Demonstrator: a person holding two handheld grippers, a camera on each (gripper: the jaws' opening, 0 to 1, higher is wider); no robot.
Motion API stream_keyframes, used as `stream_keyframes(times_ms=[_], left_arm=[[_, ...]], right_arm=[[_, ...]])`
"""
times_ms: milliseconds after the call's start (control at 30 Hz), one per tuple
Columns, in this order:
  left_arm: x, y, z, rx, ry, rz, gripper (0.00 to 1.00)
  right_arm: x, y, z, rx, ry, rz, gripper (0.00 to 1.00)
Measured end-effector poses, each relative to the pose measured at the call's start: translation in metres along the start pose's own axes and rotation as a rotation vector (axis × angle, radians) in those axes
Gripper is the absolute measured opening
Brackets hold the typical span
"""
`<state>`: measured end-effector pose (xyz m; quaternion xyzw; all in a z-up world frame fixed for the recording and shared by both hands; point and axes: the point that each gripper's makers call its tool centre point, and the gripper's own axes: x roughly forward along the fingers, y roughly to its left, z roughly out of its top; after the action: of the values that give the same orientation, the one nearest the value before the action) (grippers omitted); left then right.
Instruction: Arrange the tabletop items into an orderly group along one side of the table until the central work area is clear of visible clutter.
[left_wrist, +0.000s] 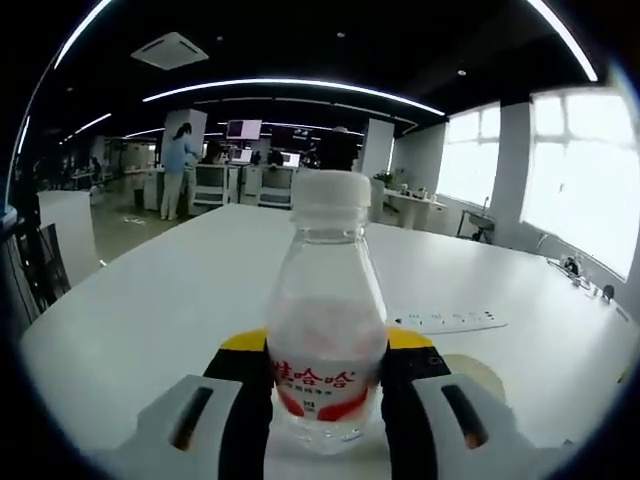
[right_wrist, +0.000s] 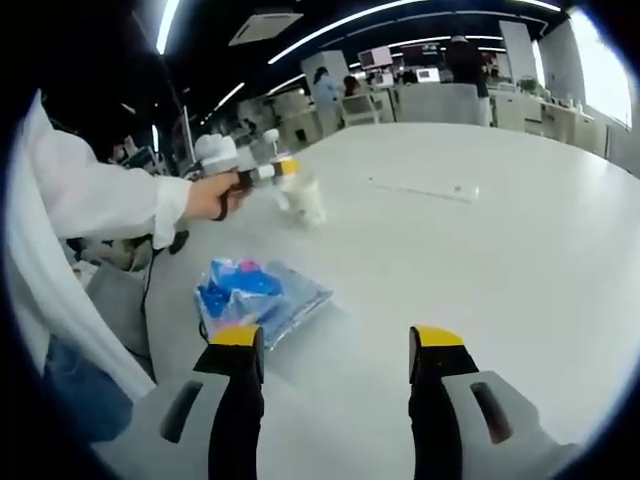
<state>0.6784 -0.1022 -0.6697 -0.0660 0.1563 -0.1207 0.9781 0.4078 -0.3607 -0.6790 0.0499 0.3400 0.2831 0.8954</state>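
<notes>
Left gripper (left_wrist: 325, 395) clamps small clear plastic water bottle with white cap (left_wrist: 327, 320); right gripper (right_wrist: 336, 365) empty, jaws wide apart.
Bottle upright over white surface (left_wrist: 150, 300). Crinkled blue plastic packet (right_wrist: 258, 293) lies just ahead of right jaws. Best: keep bottle vertical, set it near 1 edge, packet beside it.

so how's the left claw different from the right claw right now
The left claw is shut on the water bottle, while the right claw stands open with nothing between its jaws. The left claw holds its bottle over bare table; the right claw points toward a blue plastic packet lying flat. Both have black jaws with yellow tips.
</notes>
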Motion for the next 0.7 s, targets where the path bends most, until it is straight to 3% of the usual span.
stream_keyframes(times_ms=[467, 700], left_arm=[[-0.011, -0.005, -0.006, 0.050, 0.046, 0.046, 0.41], [-0.013, -0.005, -0.007, 0.038, 0.059, 0.060, 0.41]], right_arm=[[-0.002, -0.002, -0.006, 0.013, 0.007, -0.003, 0.55], [-0.001, -0.001, -0.011, 0.019, 0.024, 0.002, 0.53]])
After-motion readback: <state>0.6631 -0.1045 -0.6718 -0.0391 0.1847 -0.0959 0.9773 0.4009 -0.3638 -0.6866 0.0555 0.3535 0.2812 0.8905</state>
